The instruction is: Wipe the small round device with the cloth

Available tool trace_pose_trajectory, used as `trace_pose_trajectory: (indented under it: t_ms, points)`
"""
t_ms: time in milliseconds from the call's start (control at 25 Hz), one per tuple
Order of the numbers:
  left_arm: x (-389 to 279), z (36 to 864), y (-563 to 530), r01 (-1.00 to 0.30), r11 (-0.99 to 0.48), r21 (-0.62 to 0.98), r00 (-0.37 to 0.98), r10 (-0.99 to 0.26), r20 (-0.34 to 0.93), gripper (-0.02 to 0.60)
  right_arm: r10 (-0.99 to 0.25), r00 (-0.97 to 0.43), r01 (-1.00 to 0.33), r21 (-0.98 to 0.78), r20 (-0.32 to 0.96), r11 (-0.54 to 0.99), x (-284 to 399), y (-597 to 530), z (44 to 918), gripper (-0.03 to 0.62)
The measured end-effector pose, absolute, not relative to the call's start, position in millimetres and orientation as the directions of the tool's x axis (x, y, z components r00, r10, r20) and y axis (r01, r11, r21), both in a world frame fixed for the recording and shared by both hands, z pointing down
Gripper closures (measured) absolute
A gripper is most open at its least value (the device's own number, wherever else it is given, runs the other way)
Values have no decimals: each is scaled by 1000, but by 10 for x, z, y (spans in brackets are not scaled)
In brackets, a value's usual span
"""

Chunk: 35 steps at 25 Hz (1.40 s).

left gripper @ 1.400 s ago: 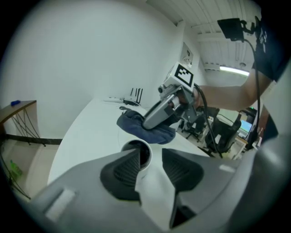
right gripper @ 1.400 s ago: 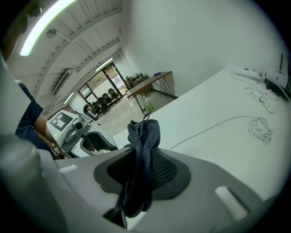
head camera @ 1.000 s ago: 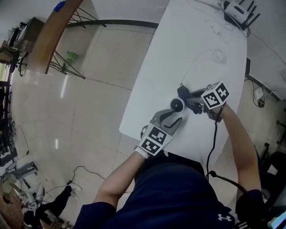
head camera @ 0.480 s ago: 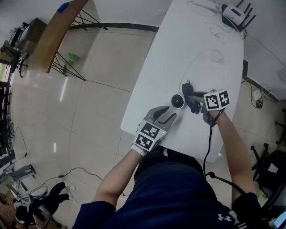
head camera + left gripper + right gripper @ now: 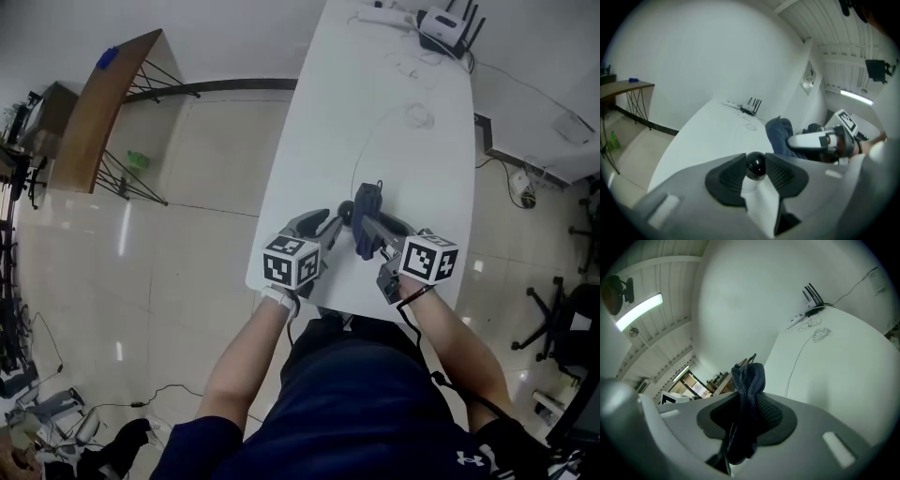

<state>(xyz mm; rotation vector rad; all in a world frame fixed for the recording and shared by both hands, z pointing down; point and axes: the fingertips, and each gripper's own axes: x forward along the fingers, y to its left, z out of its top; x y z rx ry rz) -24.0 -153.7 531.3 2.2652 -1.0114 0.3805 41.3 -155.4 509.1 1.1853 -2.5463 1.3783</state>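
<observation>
Your room: bright, evenly lit. A ceiling light strip [image 5: 640,310] glows in your right gripper view. Glare streaks the floor [image 5: 127,230]. Gripper views bend hard, corners black, close foreground soft.

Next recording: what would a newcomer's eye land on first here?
Both grippers meet over the near end of the white table. The left gripper, whose jaws have just been closing, pinches the small round device, a glossy black ball; the right gripper clamps a bunched dark blue cloth right beside it.
</observation>
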Motion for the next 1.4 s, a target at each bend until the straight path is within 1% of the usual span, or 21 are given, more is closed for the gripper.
trace_pose_trajectory:
  t_ms: [280,520,760,840,1040,1240,1400]
  points:
    - [-183,5355,-1678,-748,-486,452,663,-572,483,454,-671,-678,-569,-792,300,221,395,-1526,5256,485]
    - [-183,5389,-1745,-745,-465,478,665,-570,482,454,-737,-600,-578,-805,310,132,541,-1504,5380,484]
    - [-128,5448,-1776,-730,-436,526,678,-558,478,456,-766,-571,-456,-890,295,-3,707,-1417,5568,485]
    - [-108,5457,-1765,-725,-426,541,681,-558,474,456,-760,-568,-442,-896,315,-41,740,-1386,5708,485]
    - [-113,5453,-1730,-722,-413,555,682,-565,465,459,-723,-568,-471,-876,392,-105,750,-1330,6041,484]
    - [-128,5456,-1746,-727,-416,546,677,-566,470,459,-648,-547,-547,-812,530,-202,763,-1277,6411,485]
    - [-175,5425,-1704,-731,-413,543,671,-578,464,459,-635,-537,-566,-795,556,-218,773,-1290,6449,485]
